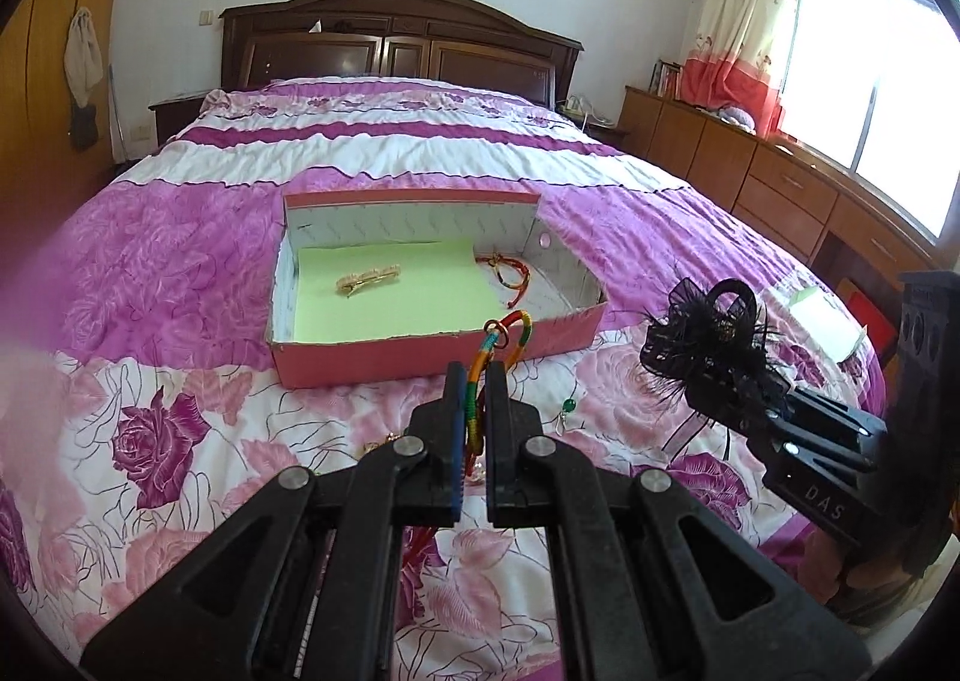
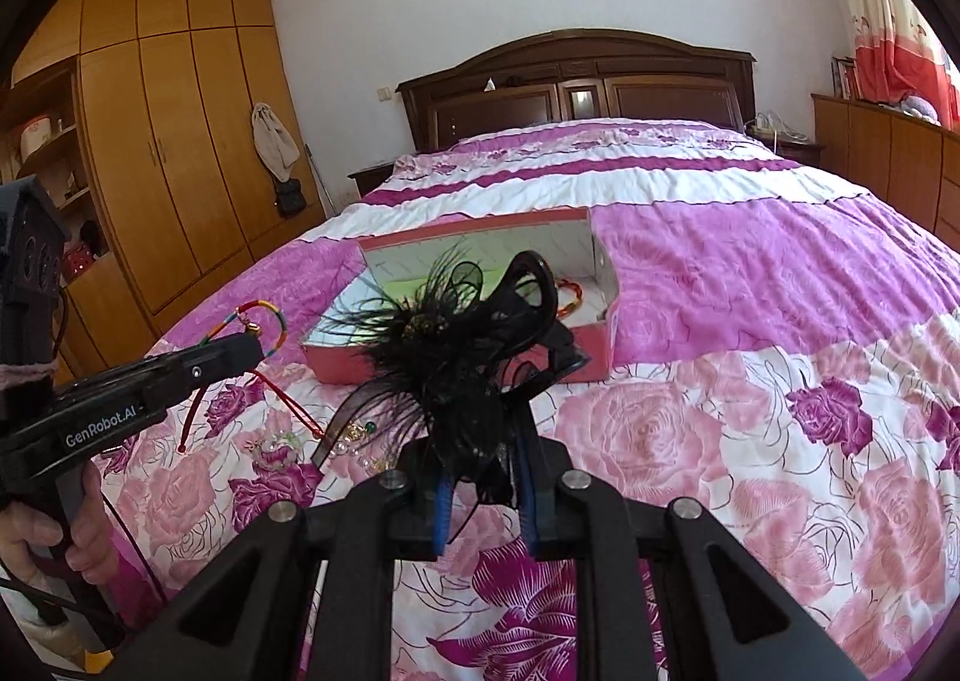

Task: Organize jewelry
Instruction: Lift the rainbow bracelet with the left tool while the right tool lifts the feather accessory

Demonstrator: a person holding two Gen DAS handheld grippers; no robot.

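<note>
Left tool point(image 1: 474, 375) pinches one rainbow cord bracelet point(image 1: 501, 336); right tool point(image 2: 483, 459) grips one black feathered hair clip point(image 2: 474, 327). Two pieces lie in the pink box point(image 1: 420, 360).

Your box point(image 1: 420, 357) sits on the bed point(image 1: 630, 213), ahead of both grippers. Inside it, the hair clip point(image 1: 367, 280) lies left of the cord bracelet point(image 1: 510, 272). Loose trinkets point(image 2: 354, 438) lie on the bed before the box.
</note>
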